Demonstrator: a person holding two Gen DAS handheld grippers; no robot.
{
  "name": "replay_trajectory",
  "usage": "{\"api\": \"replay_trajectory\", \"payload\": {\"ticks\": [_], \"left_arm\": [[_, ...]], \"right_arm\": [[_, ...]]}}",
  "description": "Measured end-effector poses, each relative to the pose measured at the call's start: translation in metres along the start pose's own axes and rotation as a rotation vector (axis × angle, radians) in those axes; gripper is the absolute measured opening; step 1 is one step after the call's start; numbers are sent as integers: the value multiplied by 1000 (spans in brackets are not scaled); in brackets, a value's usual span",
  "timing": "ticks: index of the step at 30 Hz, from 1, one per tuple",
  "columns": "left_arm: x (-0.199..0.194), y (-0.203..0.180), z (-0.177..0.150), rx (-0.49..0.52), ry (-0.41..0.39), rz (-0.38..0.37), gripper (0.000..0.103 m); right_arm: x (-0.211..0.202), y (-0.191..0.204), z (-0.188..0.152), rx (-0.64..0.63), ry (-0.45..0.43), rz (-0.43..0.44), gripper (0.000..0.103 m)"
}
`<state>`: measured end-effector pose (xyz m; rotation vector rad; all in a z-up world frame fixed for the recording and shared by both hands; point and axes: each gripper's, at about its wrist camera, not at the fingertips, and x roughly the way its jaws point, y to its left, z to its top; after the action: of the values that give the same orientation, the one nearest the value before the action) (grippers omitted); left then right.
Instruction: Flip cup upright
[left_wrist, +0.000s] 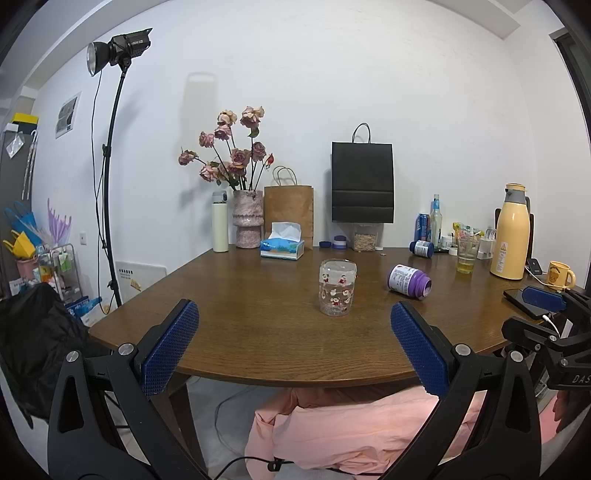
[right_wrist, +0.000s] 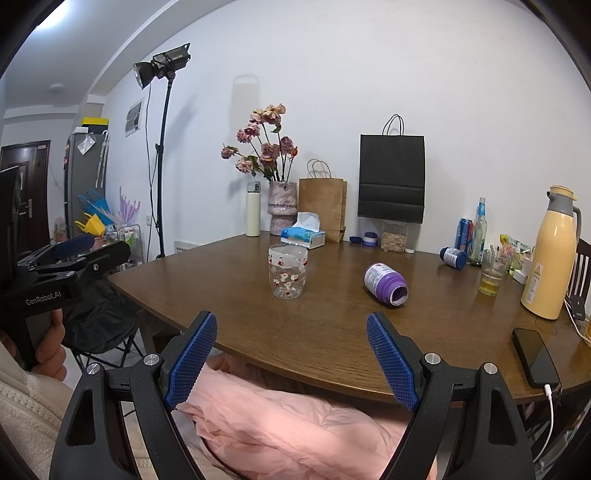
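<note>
A clear glass cup (left_wrist: 337, 288) with red and white cartoon prints stands on the brown table (left_wrist: 258, 332), its open mouth up; it also shows in the right wrist view (right_wrist: 287, 270). My left gripper (left_wrist: 295, 325) is open and empty, held back at the table's near edge, well short of the cup. My right gripper (right_wrist: 291, 338) is open and empty, also at the near edge, with the cup ahead and slightly left. The right gripper shows at the right edge of the left wrist view (left_wrist: 554, 306); the left gripper shows at the left of the right wrist view (right_wrist: 66, 254).
A purple bottle (left_wrist: 409, 280) lies on its side right of the cup. A phone (right_wrist: 535, 356) on a cable lies at the right near edge. A yellow thermos (right_wrist: 552, 254), a glass (right_wrist: 492, 272), tissue box (left_wrist: 282, 248), vase (left_wrist: 248, 218) and bags stand toward the back.
</note>
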<state>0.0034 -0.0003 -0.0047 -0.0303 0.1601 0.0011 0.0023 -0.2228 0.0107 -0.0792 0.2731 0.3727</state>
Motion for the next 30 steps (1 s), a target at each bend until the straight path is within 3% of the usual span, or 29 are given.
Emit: {"api": "replay_trajectory", "payload": {"ticks": [15,18,22,24,26,30], "left_arm": [[21,0,4,-7,19,-5,103],[56,-4,14,-43,65,-22,103],[92,-27,25,-39,88,-69,103],[106,-49,26,13,84,-113,103],[121,-65,23,47,106,-149,103],[171,-89,18,37,240,-260,103]], "right_arm": [[7,-14,1,21,10,18,87],[48,-27,1,12,103,12,87],[81,-62,8,107,72,60,87],[105,-78,18,119,162,95,87],[128,-94,26,87,224,77,87],[179,-126,37,20,326,-52,87]]}}
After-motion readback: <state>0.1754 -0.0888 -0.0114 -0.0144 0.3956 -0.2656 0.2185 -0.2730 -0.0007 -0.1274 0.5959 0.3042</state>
